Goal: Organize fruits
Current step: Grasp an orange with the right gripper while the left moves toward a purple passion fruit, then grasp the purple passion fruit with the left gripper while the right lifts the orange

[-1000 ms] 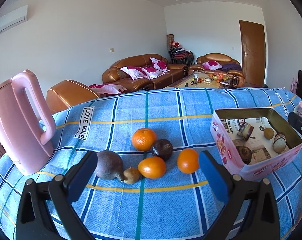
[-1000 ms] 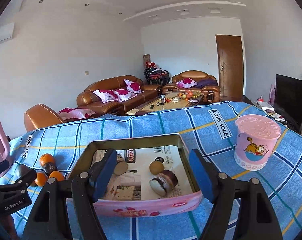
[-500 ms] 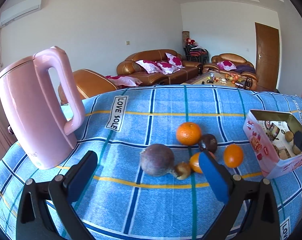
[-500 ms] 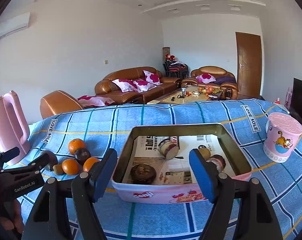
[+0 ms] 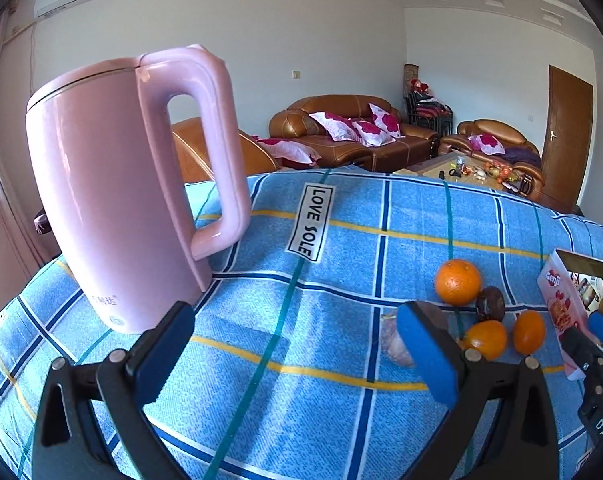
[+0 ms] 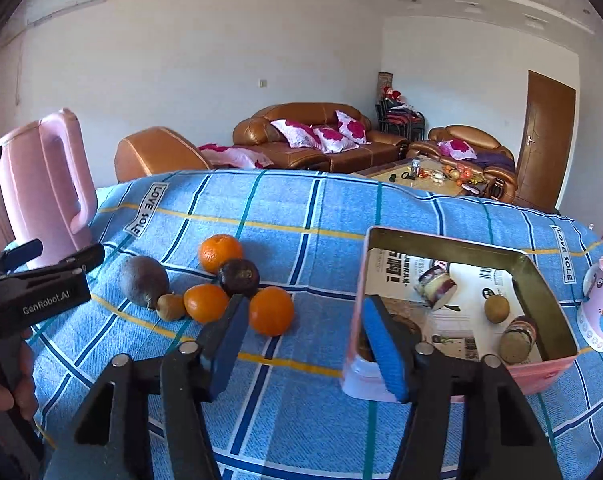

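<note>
Left wrist view: purple fruit [image 5: 395,340] mostly hidden behind left gripper's [image 5: 297,350] right finger; tin box [image 5: 573,300] cut off at frame edge. Right wrist view: dark item in box corner [image 6: 405,326] partly behind a blue pad [image 6: 385,350]; coffee-table clutter [image 6: 441,174] too small to ID.

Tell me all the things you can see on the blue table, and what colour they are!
oranges: 3, orange, loose in the cluster left of the tin
big passion fruit: 1, dull purple, left end of cluster
small passion fruit: 1, dark purple, among the oranges
small fruit: 1, brown, beside the big passion fruit
tin: 1, pink outside, right, holding several fruits
kettle: 1, pink, far left
cup: 1, pink, right edge
tablecloth: 1, blue checked
left hand-held gripper: open, empty
right hand-held gripper: open, empty
</note>
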Action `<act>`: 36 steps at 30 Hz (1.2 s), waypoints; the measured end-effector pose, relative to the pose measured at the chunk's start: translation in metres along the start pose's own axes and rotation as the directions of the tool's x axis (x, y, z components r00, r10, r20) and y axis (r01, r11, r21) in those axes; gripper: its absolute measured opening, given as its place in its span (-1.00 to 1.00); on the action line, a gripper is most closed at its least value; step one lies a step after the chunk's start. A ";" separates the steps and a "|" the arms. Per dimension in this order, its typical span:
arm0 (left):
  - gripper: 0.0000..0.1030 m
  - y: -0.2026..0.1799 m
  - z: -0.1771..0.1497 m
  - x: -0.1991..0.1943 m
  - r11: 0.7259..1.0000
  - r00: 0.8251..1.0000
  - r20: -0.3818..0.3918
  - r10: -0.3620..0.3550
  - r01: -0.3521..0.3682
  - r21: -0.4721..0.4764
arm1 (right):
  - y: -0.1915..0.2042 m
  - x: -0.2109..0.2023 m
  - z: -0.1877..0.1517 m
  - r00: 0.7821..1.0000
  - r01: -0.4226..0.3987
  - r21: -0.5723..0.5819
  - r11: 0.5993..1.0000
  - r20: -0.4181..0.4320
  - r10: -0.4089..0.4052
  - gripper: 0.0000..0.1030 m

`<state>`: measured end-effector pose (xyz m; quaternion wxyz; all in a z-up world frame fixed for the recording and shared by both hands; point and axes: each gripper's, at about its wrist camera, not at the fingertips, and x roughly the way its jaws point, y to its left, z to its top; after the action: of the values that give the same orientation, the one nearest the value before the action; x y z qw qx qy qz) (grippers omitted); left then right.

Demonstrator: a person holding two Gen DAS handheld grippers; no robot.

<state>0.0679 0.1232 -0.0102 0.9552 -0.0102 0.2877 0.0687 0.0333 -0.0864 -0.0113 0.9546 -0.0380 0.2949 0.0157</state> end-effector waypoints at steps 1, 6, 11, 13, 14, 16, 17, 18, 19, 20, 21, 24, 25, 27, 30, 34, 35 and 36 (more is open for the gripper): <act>1.00 0.002 0.000 0.001 1.000 1.000 -0.001 0.004 -0.004 -0.003 | 0.004 0.005 0.000 1.000 -0.002 -0.013 1.000 -0.016 0.002 -0.09; 1.00 0.010 0.002 0.004 1.000 1.000 -0.005 0.017 -0.017 -0.019 | 0.018 0.028 0.008 0.997 -0.002 -0.058 0.998 -0.083 -0.003 -0.10; 1.00 0.011 0.004 0.005 1.000 1.000 -0.001 0.028 -0.028 -0.013 | 0.028 0.053 0.013 0.987 0.003 -0.091 0.996 -0.159 -0.018 -0.11; 1.00 0.010 0.004 0.005 1.000 1.000 0.000 0.025 -0.025 -0.010 | 0.030 0.062 0.013 0.980 0.004 -0.098 0.995 -0.195 -0.023 -0.14; 1.00 0.010 0.004 0.006 1.000 1.000 -0.001 0.020 -0.020 -0.008 | 0.031 0.065 0.014 0.978 0.015 -0.108 0.994 -0.204 -0.037 -0.16; 1.00 0.009 0.005 0.007 1.000 1.000 -0.006 0.014 -0.014 -0.001 | 0.033 0.069 0.014 0.976 0.008 -0.123 0.992 -0.217 -0.035 -0.18; 1.00 0.008 0.005 0.007 1.000 1.000 -0.007 0.012 -0.012 0.004 | 0.034 0.072 0.014 0.972 -0.001 -0.126 0.992 -0.233 -0.029 -0.22; 1.00 0.007 0.005 0.007 1.000 1.000 -0.008 0.008 -0.008 0.006 | 0.034 0.076 0.013 0.966 -0.013 -0.124 0.992 -0.258 -0.020 -0.27; 1.00 0.006 0.005 0.008 1.000 1.000 -0.009 0.001 -0.001 0.006 | 0.033 0.079 0.013 0.962 -0.026 -0.115 0.993 -0.273 -0.007 -0.28; 1.00 0.006 0.005 0.008 1.000 1.000 -0.011 -0.005 0.005 0.006 | 0.031 0.078 0.013 0.963 -0.032 -0.107 0.994 -0.270 0.001 -0.28; 1.00 0.006 0.004 0.008 1.000 1.000 -0.013 -0.011 0.011 0.005 | 0.031 0.078 0.013 0.963 -0.034 -0.106 0.994 -0.270 0.005 -0.29; 1.00 0.004 0.003 0.008 1.000 1.000 -0.017 -0.024 0.025 0.011 | 0.027 0.073 0.011 0.964 -0.056 -0.086 0.995 -0.264 0.031 -0.30; 1.00 0.003 0.003 0.008 0.999 0.999 -0.016 -0.033 0.033 0.014 | 0.026 0.068 0.011 0.967 -0.062 -0.079 0.995 -0.252 0.040 -0.30; 1.00 0.001 0.003 0.008 0.998 0.998 -0.012 -0.054 0.054 0.019 | 0.023 0.053 0.010 0.979 -0.076 -0.063 0.995 -0.192 0.062 -0.30; 1.00 -0.003 0.001 0.009 0.996 0.996 -0.021 -0.083 0.084 0.026 | 0.018 0.017 0.009 0.996 -0.081 -0.036 0.996 -0.036 0.080 -0.30; 0.99 -0.007 0.000 0.014 0.988 0.986 -0.066 -0.155 0.154 -0.008 | 0.016 -0.006 0.004 0.996 -0.073 -0.039 0.997 0.041 0.075 -0.30; 0.99 -0.007 0.000 0.015 0.984 0.981 -0.071 -0.180 0.178 -0.029 | 0.015 -0.010 0.002 0.996 -0.070 -0.038 0.997 0.054 0.072 -0.30; 0.99 -0.009 0.001 0.016 0.979 0.976 -0.077 -0.204 0.200 -0.048 | 0.014 -0.013 0.001 0.995 -0.070 -0.036 0.997 0.064 0.072 -0.30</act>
<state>0.0826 0.1167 -0.0181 0.9443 -0.0611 0.3224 -0.0236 0.0225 -0.0724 -0.0040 0.9618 -0.0429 0.2645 0.0560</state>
